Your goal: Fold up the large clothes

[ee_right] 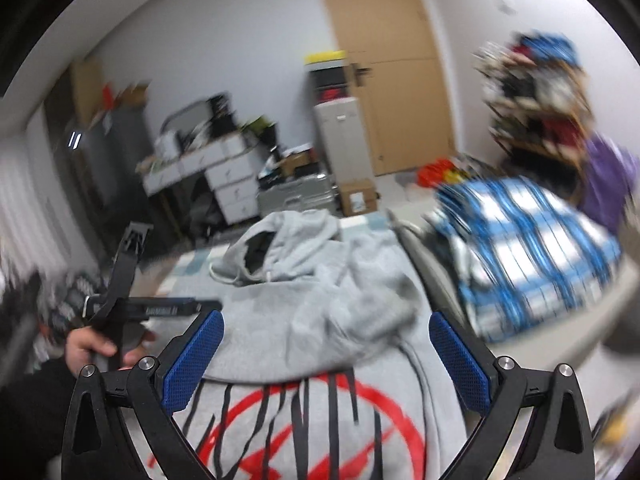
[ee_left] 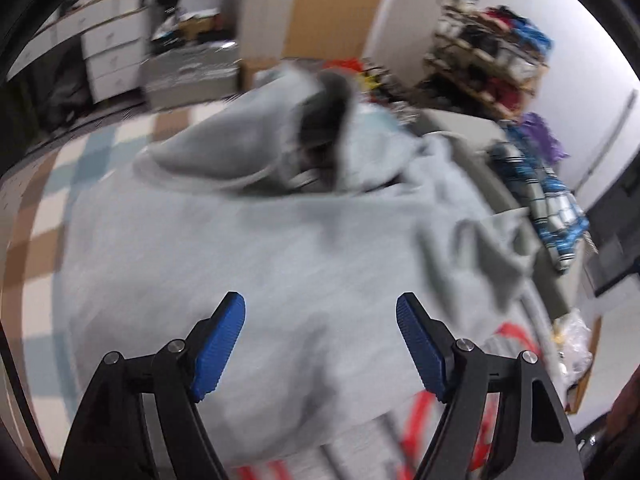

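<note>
The light grey hooded sweatshirt with a red and black print (ee_right: 320,320) lies spread on the checked floor mat (ee_left: 40,216), its hood at the far end. The left claw (ee_left: 320,320) and the right claw (ee_right: 324,356) both hover released above it, grasping nothing. A blue and white checked cloth (ee_right: 528,248) lies just beside the sweatshirt.

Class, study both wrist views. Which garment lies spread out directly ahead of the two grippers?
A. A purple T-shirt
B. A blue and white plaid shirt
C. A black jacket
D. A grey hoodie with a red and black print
D. The grey hoodie lies flat ahead of the open right gripper and left gripper, its red and black print showing; the plaid shirt sits off to the side.
</note>
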Available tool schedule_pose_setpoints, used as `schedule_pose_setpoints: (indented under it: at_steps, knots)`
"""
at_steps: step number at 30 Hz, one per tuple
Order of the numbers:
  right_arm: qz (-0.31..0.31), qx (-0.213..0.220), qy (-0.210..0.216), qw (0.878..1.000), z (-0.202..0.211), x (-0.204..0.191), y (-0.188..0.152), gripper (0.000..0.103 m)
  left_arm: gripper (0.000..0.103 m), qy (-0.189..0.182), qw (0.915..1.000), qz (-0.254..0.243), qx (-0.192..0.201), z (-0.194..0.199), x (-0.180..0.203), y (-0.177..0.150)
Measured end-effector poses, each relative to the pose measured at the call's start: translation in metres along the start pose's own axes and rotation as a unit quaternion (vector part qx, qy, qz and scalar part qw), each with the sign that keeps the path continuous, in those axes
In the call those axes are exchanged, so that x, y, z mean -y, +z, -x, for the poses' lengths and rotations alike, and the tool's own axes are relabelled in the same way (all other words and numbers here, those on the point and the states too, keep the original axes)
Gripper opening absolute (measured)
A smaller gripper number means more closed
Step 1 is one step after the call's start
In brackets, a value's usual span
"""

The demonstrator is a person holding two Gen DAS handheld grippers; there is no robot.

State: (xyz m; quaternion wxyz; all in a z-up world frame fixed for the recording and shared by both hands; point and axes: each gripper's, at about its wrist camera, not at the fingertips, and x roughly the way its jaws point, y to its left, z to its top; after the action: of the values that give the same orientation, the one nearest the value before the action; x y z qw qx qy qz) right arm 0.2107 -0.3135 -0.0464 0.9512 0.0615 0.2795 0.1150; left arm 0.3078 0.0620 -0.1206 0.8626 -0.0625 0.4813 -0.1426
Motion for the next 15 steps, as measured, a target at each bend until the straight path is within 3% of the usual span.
schedule_pose_setpoints:
  at_steps: [2,5,11,15]
  knots:
    - [0.047,-0.008,-0.016,0.999,-0.021,-0.019,0.014,0.103,0.074,0.011,0.9997,0.022,-0.009,-0.003,-0.016,-0.006]
    - [0.121,-0.062,-0.009,0.991,-0.075,-0.05,0.025,0.103,0.074,0.017,0.9987,0.045,-0.018,-0.009,-0.035,-0.013]
    - [0.129,-0.176,0.002,0.976,-0.172,-0.05,0.006,0.103,0.074,0.026,0.9979,0.049,-0.034,-0.02,-0.053,-0.019]
    - [0.125,-0.237,-0.027,0.963,-0.217,-0.034,-0.021,0.103,0.074,0.039,0.9982,0.031,-0.032,-0.022,-0.048,-0.023]
